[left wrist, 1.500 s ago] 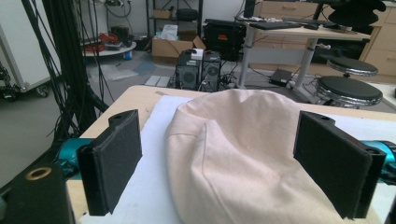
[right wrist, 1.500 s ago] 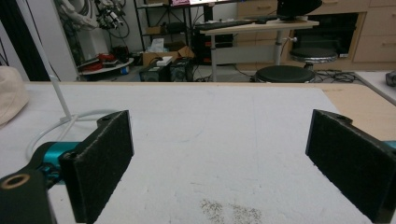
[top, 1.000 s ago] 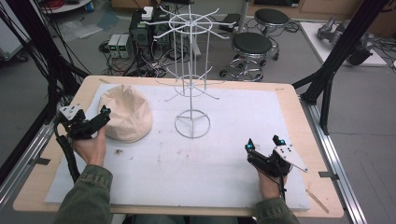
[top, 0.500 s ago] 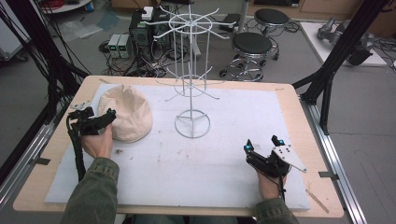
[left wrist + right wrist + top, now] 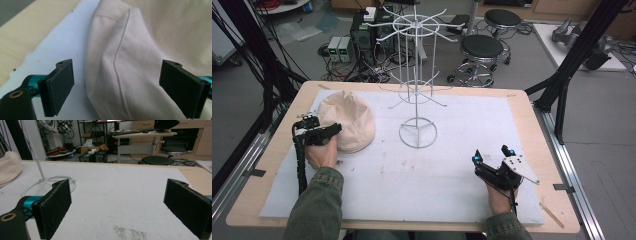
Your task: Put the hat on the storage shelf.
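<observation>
High view: cream cloth cap lies on the table, far left, beside the wire rack. Left hand-held gripper at its near edge; right hand-held gripper idle, jaws apart.

Left gripper view: jaws spread around the cap's seamed fold. Looks soft, light, floppy; pinch that ridge.

Right gripper view: jaws wide over bare table.

On the counter a mat carries the cap at left of frame, the wire rack at centre beside it, the left gripper at the cap's near edge, and the right gripper lower right, well apart.
</observation>
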